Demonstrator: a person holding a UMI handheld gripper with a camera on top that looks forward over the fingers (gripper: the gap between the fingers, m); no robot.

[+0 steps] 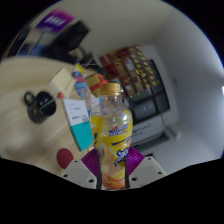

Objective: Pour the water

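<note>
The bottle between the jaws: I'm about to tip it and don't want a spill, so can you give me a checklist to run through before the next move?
1. Bottle is between the fingers: ok.
2. Both fingers press firmly on it: cannot tell; the purple pads sit close on either side.
3. Bottle upright: ok, roughly upright.
4. Cap off for pouring: not ok, a white cap seems to be on.
5. A cup or glass to pour into is in sight: not ok; only a carton and a dark object are on the table.
6. Liquid in the bottle: ok, it looks yellow and nearly full.
</note>
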